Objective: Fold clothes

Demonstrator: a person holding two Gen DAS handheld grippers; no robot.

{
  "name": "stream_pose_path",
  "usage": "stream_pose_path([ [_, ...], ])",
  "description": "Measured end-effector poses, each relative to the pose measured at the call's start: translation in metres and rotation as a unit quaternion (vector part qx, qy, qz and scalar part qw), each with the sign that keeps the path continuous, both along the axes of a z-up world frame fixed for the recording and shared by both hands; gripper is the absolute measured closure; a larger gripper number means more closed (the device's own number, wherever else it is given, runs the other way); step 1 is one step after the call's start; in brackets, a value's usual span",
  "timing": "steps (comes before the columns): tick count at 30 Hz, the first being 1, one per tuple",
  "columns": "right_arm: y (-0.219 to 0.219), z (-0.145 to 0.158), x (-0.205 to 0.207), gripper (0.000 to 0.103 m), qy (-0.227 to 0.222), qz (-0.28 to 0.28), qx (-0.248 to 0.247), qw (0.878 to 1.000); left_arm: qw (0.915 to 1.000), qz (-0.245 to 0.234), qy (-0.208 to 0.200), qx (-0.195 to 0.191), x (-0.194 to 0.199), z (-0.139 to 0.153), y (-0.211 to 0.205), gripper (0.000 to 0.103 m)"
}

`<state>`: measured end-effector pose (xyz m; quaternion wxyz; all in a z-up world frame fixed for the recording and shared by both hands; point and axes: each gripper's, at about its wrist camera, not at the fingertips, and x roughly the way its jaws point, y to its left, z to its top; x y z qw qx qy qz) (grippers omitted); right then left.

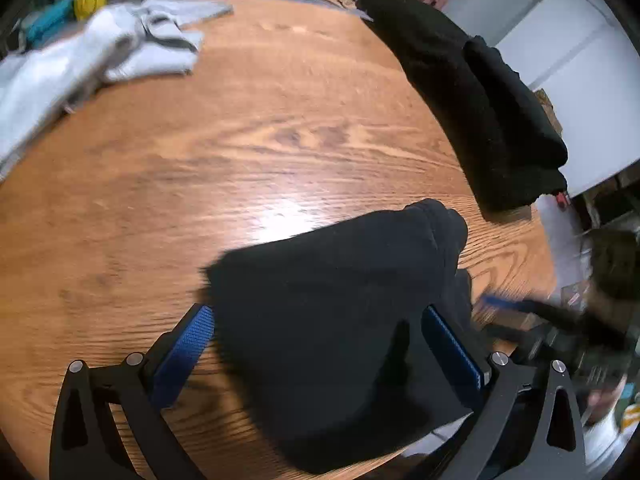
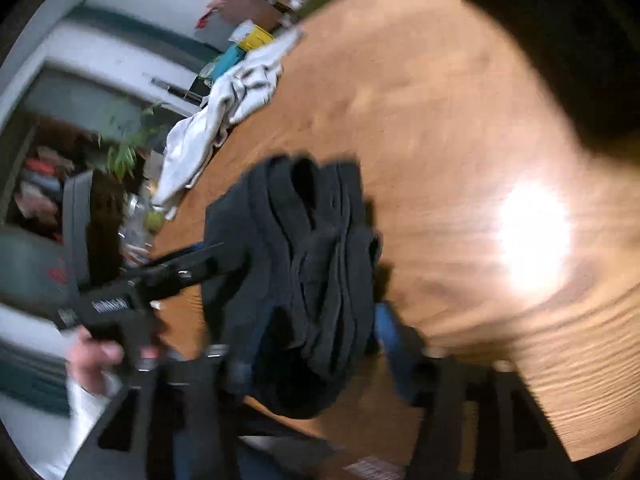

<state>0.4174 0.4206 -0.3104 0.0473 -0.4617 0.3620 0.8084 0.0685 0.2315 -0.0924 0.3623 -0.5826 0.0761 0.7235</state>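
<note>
**Folded black garment near bench edge; grip uncertain on both sides**

Position: the black garment lies in a folded bundle on the wooden bench, at the near edge, part of it overhanging.

Grippers: the left gripper has its jaws set wide, the blue pads either side of the bundle; the left pad stands clear of the cloth and the right is beside it, so it is judged open with nothing clamped. The right gripper is blurred; the cloth sits between its fingers, but whether they press on it cannot be told.

Risks: the layered folds could slide apart or drop off the near edge if nudged. A one-sided pull would undo the fold.

Surroundings: a dark folded stack lies along the far right edge, well apart. A pale crumpled garment lies far left. Neither obstructs; the middle of the bench is bare.
</note>
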Motion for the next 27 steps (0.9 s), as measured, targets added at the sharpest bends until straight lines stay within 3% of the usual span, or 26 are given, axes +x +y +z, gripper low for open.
stream_pose_path([
  [5, 0.026, 0.034, -0.02, 0.039, 0.007, -0.002, 0.047, 0.999, 0.9988, 0.048, 0.005, -0.008, -0.023, 0.009, -0.043, 0.001],
  [8, 0.014, 0.039, -0.063, 0.05, -0.038, 0.029, 0.077, 0.996, 0.9973, 0.069, -0.024, 0.007, -0.028, 0.002, -0.057, 0.001],
  [11, -0.001, 0.034, -0.088, 0.056, -0.058, 0.08, 0.081, 0.992, 0.9967, 0.057, -0.057, 0.009, -0.027, -0.017, -0.054, 0.001],
  [13, -0.011, 0.026, -0.104, 0.066, -0.067, 0.11, 0.081, 0.988, 0.9966, 0.055, -0.062, 0.006, -0.025, -0.019, -0.056, 0.0],
  [14, -0.013, 0.023, -0.108, 0.086, -0.072, 0.119, 0.085, 0.987, 0.9965, 0.054, -0.063, 0.005, -0.026, -0.022, -0.056, 0.0],
  [15, -0.013, 0.021, -0.111, 0.097, -0.07, 0.122, 0.083, 0.987, 0.9966, 0.052, -0.064, 0.006, -0.026, -0.023, -0.056, 0.0],
  [19, 0.005, 0.02, -0.114, 0.1, -0.038, 0.105, 0.046, 0.993, 0.9967, 0.043, -0.064, 0.026, -0.028, -0.02, -0.056, 0.0],
  [22, 0.013, -0.007, -0.12, 0.1, -0.061, 0.094, 0.059, 0.992, 0.995, 0.006, -0.072, 0.07, -0.02, -0.004, -0.052, 0.0],
  [25, 0.016, -0.02, -0.12, 0.101, -0.05, 0.087, 0.056, 0.993, 0.9919, -0.054, -0.038, 0.108, 0.003, 0.017, -0.039, 0.0],
  [27, 0.013, -0.019, -0.119, 0.101, -0.046, 0.09, 0.064, 0.993, 0.9912, -0.083, -0.011, 0.103, 0.017, 0.021, -0.028, 0.0],
])
